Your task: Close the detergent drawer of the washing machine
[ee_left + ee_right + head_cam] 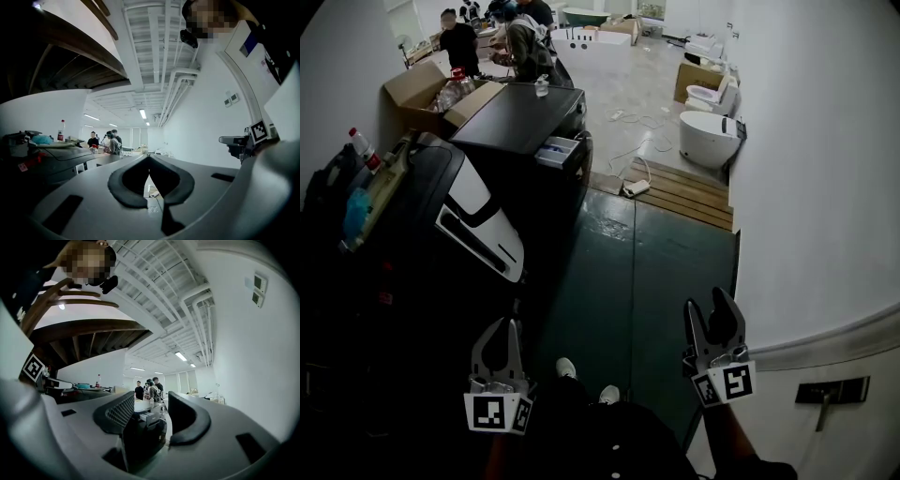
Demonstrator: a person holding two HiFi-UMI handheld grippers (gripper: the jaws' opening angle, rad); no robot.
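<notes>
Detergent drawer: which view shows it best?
Head view: the detergent drawer sticks out open from the washing machine, seen from above. Right gripper view shows it small, framed between the open jaws. Left gripper view doesn't show it.

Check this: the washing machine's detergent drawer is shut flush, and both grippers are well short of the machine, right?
No: the detergent drawer stands pulled out of the washing machine front, per the head view. The left gripper and right gripper are indeed well short of it.

The left claw (510, 323) points forward with jaws together, the right claw (709, 302) spread wide and empty.
</notes>
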